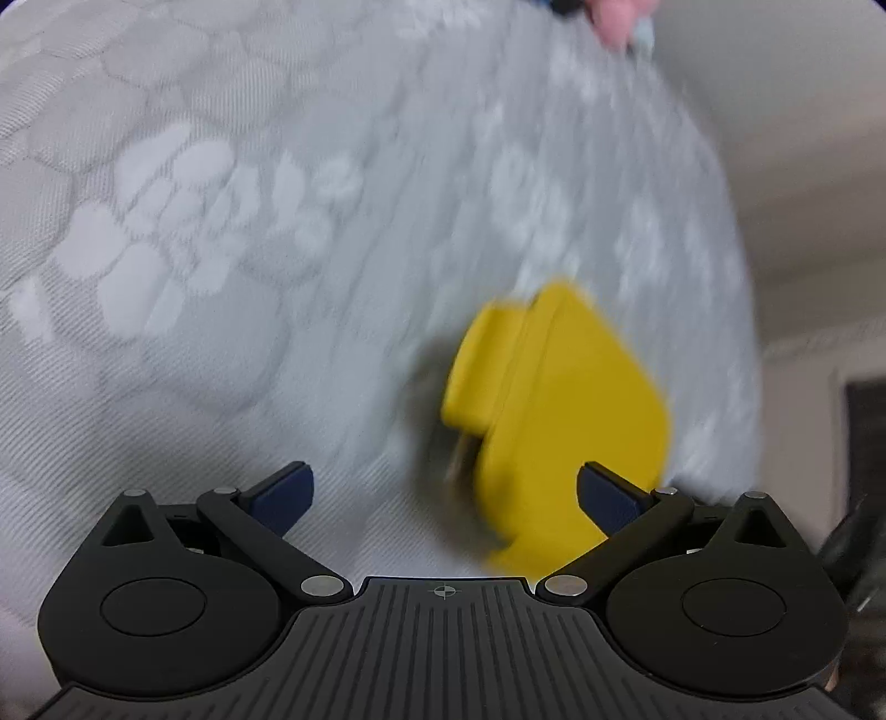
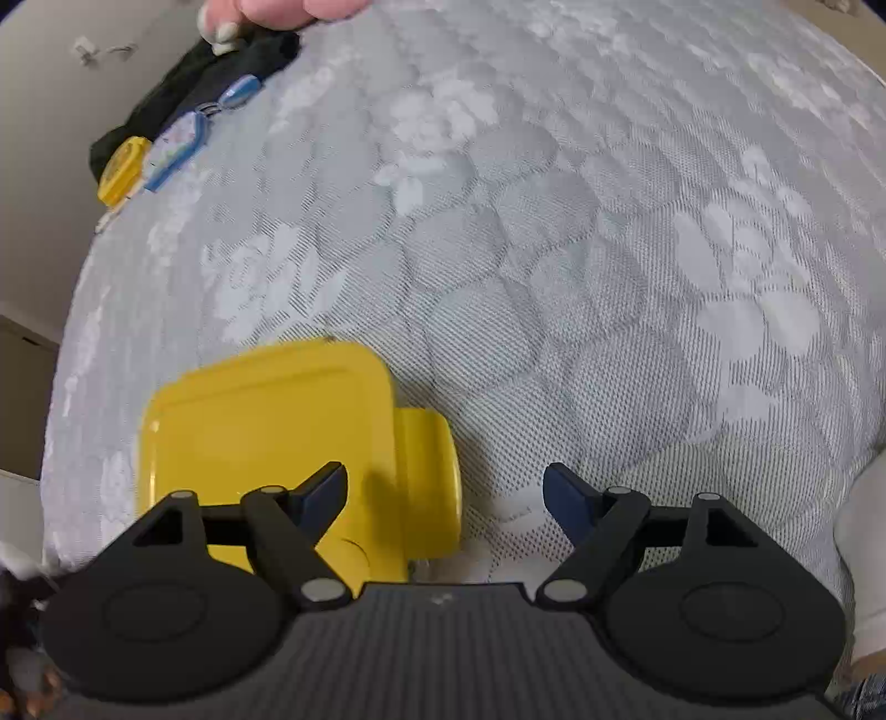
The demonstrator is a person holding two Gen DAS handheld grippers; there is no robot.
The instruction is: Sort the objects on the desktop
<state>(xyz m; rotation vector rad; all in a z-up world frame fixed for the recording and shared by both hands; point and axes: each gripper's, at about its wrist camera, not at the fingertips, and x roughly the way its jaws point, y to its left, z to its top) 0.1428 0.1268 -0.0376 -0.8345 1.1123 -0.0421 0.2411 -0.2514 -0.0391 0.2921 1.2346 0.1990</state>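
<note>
- Yellow box [image 2: 266, 437] w/ a stubby yellow tab sticking off one side lay flat on the grey patterned cloth [image 2: 554, 249], near the cloth's edge. In the right wrist view it sat low-left, partly under the left finger of the right gripper [image 2: 446, 498].
- Same yellow box [image 1: 559, 421] showed in the left wrist view, low-right & badly blurred; couldn't make out its detail there.
- Step, as I judged it: approach / pre-grasp on the box, nothing picked yet. Sorting looked barely started from what lay there.
- Next move, my guess: centre one claw over the box or its tab, drop lower, then close. The tab looked the easier bite; the body seemed wide for the jaws.
- Right gripper: jaws spread wide, nothing between them, only cloth in the gap. Whether the left pad touched the box I couldn't tell; it overlapped it in view.
- Left gripper [image 1: 446, 495]: jaws also wide apart, empty. Box's near corner sat beside the right pad; contact unclear b/c of blur.
- Farther out, at the cloth's far-left edge in the right view: small yellow round item [image 2: 123, 169], blue tag [image 2: 177, 147] on a ring, both just beside a black cloth bundle [image 2: 194, 88].
- Someone's bare fingers [image 2: 266, 14] were on that black bundle at the top edge.
</note>
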